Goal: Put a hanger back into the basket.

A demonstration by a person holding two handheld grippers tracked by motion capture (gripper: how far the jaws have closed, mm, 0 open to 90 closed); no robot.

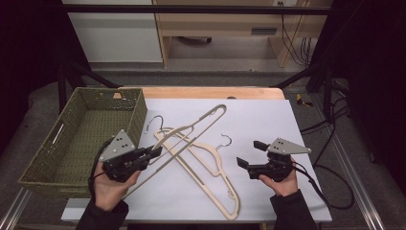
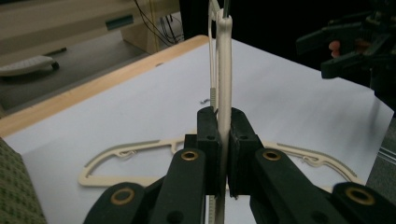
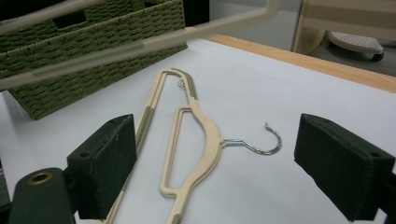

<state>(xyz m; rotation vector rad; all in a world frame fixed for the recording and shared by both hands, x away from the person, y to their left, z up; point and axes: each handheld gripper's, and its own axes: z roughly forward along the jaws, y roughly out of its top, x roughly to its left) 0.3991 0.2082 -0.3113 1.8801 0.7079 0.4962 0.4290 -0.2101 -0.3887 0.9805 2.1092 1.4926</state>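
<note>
The left tool [image 1: 155, 152], pinching one end of the raised cream plastic hanger [image 1: 191, 128], aims its long axis away toward the desk's [image 1: 268, 120] far edge, beside the green woven basket [image 1: 72, 139], while the right tool [image 1: 249, 153] stands spread and empty.

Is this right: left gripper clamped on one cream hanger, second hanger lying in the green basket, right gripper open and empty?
Not quite. The second hanger lies flat on the white table, beside the green basket, not in it; the high view shows this. The rest holds: left gripper is clamped on the lifted hanger, right gripper open and empty.
</note>
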